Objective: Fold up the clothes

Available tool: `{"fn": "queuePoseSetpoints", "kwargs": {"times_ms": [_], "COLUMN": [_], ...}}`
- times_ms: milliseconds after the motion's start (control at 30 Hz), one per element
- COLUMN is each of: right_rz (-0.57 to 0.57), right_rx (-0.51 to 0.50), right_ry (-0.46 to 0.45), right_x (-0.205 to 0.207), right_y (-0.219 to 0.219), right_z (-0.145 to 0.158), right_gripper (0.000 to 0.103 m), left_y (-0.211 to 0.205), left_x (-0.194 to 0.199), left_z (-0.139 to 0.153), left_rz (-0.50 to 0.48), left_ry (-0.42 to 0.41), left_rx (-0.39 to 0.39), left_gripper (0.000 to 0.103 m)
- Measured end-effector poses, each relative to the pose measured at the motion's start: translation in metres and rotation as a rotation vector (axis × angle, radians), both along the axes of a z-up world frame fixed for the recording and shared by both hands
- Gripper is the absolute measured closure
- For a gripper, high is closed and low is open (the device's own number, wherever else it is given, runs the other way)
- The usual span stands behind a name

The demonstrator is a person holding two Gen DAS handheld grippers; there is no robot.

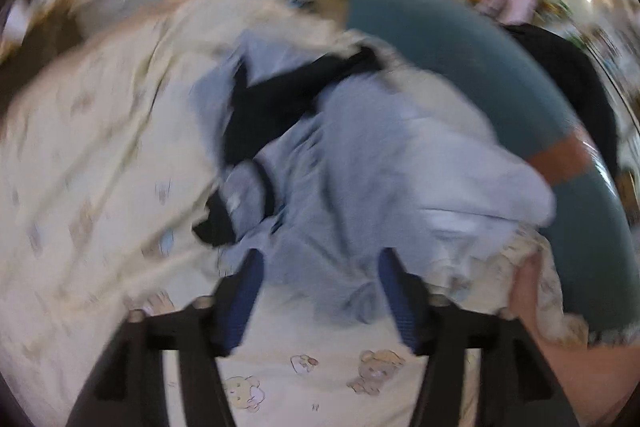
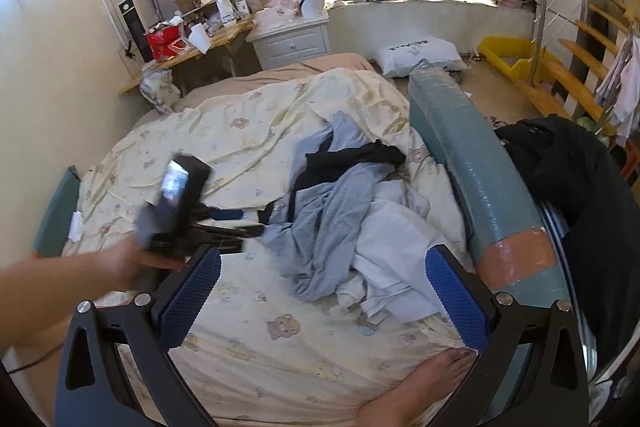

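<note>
A heap of clothes lies on the bed: a light blue garment (image 2: 320, 227), a black garment (image 2: 348, 159) across it, and a white garment (image 2: 392, 259) at its right. My right gripper (image 2: 324, 287) stands wide open just short of the heap, with nothing between its fingers. My left gripper (image 2: 248, 223), held in a hand, points at the heap's left side. The left wrist view is blurred. There my left gripper (image 1: 320, 299) is open, and the near edge of the light blue garment (image 1: 360, 167) reaches between its blue pads (image 1: 240, 299). The black garment (image 1: 272, 107) lies further off.
A cream bear-print duvet (image 2: 240, 131) covers the bed. A teal padded bed rail (image 2: 472, 155) curves along the right, with dark clothing (image 2: 568, 163) draped beyond it. A bare foot (image 2: 436, 379) rests at the bed's near edge. A nightstand (image 2: 292, 39) and cluttered desk (image 2: 188, 47) stand behind.
</note>
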State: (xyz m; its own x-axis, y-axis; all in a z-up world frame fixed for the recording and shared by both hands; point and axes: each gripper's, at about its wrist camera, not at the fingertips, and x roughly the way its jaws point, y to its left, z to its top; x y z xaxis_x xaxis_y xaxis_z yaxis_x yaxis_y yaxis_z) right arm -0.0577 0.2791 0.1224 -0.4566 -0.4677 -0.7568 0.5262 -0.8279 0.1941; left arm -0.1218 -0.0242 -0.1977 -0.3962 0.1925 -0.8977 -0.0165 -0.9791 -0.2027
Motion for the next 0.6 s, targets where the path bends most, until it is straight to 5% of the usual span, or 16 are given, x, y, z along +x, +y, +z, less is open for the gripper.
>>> {"fn": "queuePoseSetpoints", "kwargs": {"times_ms": [233,400,600], "right_rz": [0.037,0.064,0.064], "right_rx": [-0.056,-0.078,-0.064], "right_ry": [-0.028,-0.034,-0.058], "right_x": [0.008,0.014,0.013], "right_y": [-0.008,-0.016,-0.022], "right_z": [0.007,0.011,0.004], "right_gripper": [0.000,0.000,0.000], "left_y": [-0.091,-0.097,-0.078], "left_x": [-0.015,-0.029,-0.050], "left_z": [-0.094,-0.097,-0.114], "left_rz": [0.277,0.165,0.047], "left_ry": [-0.021,0.098,0.016], "left_rx": [0.176,0.148,0.070], "left_gripper": [0.033,0.025,0.025]}}
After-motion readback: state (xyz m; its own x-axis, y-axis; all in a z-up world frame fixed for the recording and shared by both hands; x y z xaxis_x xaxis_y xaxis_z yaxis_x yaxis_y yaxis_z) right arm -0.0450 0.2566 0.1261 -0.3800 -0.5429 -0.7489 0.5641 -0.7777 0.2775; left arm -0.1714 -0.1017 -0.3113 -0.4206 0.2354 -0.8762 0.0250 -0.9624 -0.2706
